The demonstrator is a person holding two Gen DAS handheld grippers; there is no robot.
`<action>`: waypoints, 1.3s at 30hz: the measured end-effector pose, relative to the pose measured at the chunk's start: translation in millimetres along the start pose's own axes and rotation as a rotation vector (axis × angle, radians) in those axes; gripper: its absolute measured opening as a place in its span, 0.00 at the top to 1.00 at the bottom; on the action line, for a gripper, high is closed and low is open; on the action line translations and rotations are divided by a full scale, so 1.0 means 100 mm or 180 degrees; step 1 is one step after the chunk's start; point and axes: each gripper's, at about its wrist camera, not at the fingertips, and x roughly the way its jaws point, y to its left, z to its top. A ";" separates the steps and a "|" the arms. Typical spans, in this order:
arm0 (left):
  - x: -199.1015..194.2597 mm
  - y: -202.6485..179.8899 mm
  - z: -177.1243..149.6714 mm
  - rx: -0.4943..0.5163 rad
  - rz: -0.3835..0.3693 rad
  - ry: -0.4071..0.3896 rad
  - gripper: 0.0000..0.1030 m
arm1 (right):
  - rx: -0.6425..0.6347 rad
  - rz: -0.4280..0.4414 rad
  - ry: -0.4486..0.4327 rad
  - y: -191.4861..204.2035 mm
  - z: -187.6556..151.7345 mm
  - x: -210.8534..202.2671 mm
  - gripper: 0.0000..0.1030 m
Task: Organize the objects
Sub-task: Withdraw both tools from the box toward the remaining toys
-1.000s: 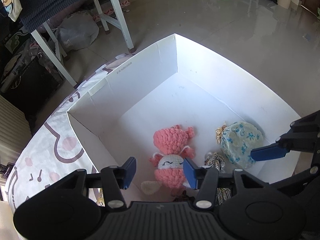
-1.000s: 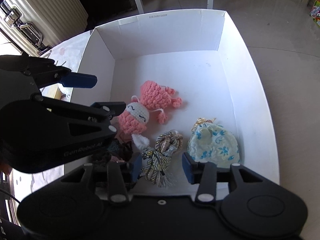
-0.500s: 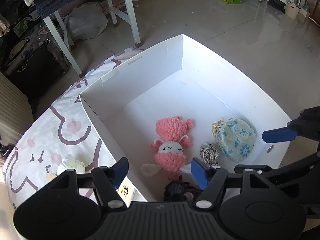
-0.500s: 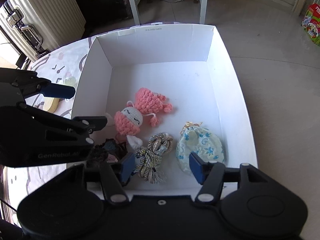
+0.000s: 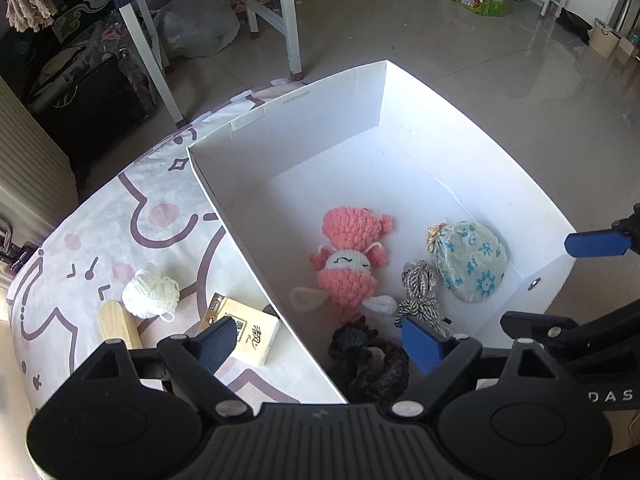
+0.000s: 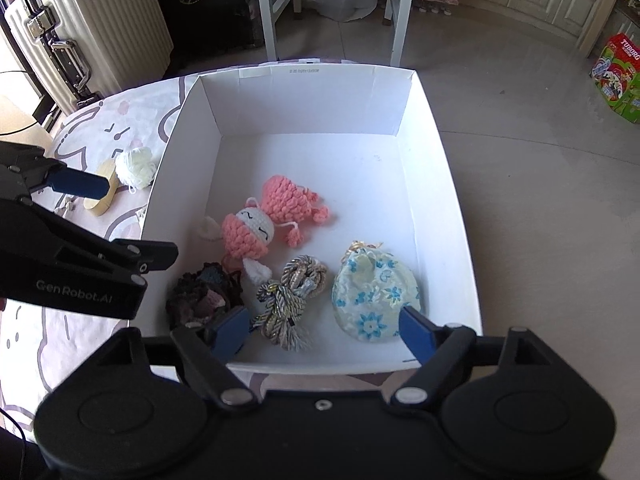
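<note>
An open white box (image 6: 304,70) holds a pink crochet doll (image 6: 264,220), a blue-flowered pouch (image 6: 376,292), a grey-gold rope tassel (image 6: 292,300) and a dark crochet piece (image 6: 204,292). My right gripper (image 6: 323,334) hovers over the box's near edge, its jaws opening above the tassel and pouch and gripping nothing. My left gripper (image 5: 320,344) straddles the box's left wall (image 5: 248,264), its jaws also opening and gripping nothing. Outside the box lie a white yarn ball (image 5: 151,294), a wooden handle (image 5: 118,326) and a tissue pack (image 5: 248,330).
The box stands on a cloth (image 5: 80,260) with pink and brown drawings. Beyond it are white table legs (image 6: 400,12), a ribbed suitcase (image 6: 92,28), a plastic bag (image 5: 200,28) and a green carton (image 6: 618,76) on a tiled floor.
Both grippers have spread their jaws much wider and drawn back and up from the box. The yarn ball, wooden handle and tissue pack have come into the left wrist view.
</note>
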 end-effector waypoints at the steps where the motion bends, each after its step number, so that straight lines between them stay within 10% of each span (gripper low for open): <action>1: -0.01 0.00 -0.02 -0.0006 -0.0010 0.0001 0.10 | 0.0007 0.0003 -0.0013 0.00 -0.01 -0.01 0.17; 15: -0.10 0.03 -0.27 -0.0085 -0.0045 -0.0008 0.00 | 0.0179 -0.0140 -0.0131 -0.13 -0.14 -0.15 0.00; 39: -0.24 0.44 -0.48 -0.0588 0.0080 -0.0182 0.00 | 0.0344 -0.0210 -0.0360 -0.14 -0.09 -0.20 0.00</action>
